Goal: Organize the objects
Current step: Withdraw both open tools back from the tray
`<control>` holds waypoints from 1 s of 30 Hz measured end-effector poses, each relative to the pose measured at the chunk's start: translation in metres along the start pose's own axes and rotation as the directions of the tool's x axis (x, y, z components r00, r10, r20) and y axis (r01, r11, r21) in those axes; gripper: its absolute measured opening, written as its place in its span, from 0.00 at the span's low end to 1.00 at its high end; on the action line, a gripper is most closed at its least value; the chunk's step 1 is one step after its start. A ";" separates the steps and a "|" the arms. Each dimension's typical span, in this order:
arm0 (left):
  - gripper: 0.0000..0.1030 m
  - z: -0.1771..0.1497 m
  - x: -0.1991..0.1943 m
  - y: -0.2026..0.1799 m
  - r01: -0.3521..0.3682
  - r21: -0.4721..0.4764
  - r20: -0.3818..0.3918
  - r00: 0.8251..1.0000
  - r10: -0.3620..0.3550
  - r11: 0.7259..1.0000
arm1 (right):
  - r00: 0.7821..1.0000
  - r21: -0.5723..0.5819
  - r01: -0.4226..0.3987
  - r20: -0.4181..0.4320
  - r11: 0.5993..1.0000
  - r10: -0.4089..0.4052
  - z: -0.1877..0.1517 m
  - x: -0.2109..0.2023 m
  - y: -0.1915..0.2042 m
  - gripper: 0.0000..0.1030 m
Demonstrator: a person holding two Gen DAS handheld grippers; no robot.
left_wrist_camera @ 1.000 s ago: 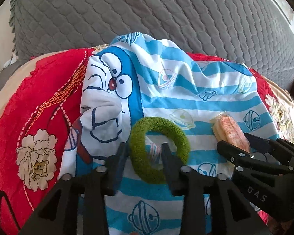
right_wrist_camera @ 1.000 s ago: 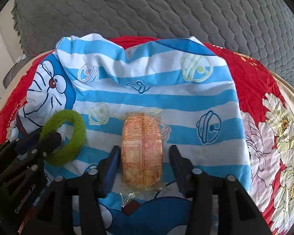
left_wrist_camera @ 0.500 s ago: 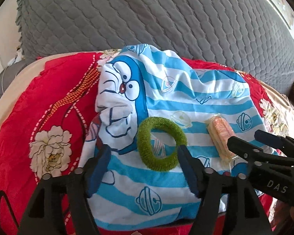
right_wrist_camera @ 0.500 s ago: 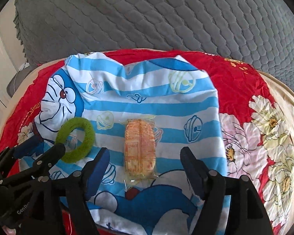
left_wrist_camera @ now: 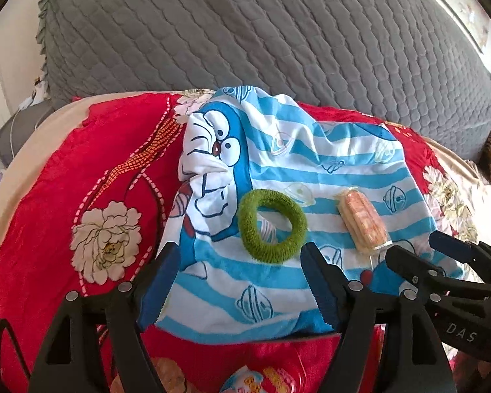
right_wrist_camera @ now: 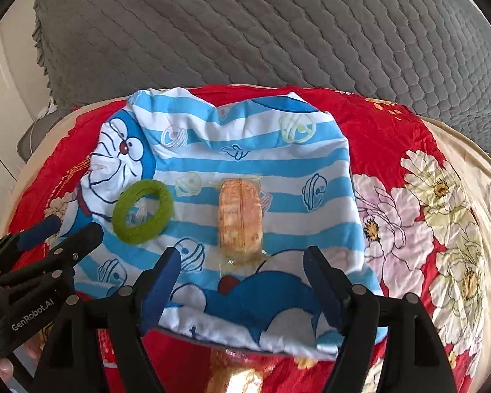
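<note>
- In the left wrist view, the left gripper (left_wrist_camera: 239, 281) is being held with its jaws wide apart and nothing between them; its blue-padded fingertips (left_wrist_camera: 317, 278) are being kept clear of the cloth.
- The fuzzy green fabric ring (left_wrist_camera: 271, 226) is being shown lying flat on the blue-and-white striped cartoon-print cloth (left_wrist_camera: 311, 177), just beyond the open jaws and touched by neither.
- The ring is being judged light, soft and squashy; a pinch across one side of the band is being judged the safest hold, since the pile is likely to give grip.
- The small orange snack bar in a clear plastic wrapper (left_wrist_camera: 360, 219) is being shown near the ring, to its right, with the right gripper (left_wrist_camera: 425, 255) beside it.
- In the right wrist view, the right gripper (right_wrist_camera: 242, 271) is likewise being held wide, with nothing gripped; the wrapped snack bar (right_wrist_camera: 240, 219) is lying lengthwise just ahead of the gap, untouched.
- The bar is being judged light, crushable and slippery in its film; a gentle hold across its long sides is being judged best.
- The green ring (right_wrist_camera: 143, 211) and the left gripper (right_wrist_camera: 62, 229) are being seen at the left.
- The striped cloth is being borne by a red floral bedspread (right_wrist_camera: 392, 150), soft and wrinkled, so objects may be sinking slightly.
- A grey quilted backrest (right_wrist_camera: 278, 32) is filling the background; the room beyond is hardly being shown.
</note>
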State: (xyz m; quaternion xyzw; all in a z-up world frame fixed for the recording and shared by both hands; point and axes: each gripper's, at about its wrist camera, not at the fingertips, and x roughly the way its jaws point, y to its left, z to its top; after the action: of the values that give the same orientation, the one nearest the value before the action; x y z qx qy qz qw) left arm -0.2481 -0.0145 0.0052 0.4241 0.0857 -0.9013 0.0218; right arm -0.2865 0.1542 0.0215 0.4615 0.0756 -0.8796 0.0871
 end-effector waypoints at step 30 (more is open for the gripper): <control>0.80 -0.048 -0.068 0.006 0.008 0.044 0.011 1.000 -0.008 0.999 | 0.998 0.005 0.024 0.060 1.000 -0.024 -0.065 -0.085 0.012 0.91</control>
State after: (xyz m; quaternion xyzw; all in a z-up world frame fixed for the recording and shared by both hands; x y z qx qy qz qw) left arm -0.1672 -0.0144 0.0267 0.4189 0.0675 -0.9055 0.0095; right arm -0.1846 0.1632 0.0542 0.4343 0.0764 -0.8941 0.0778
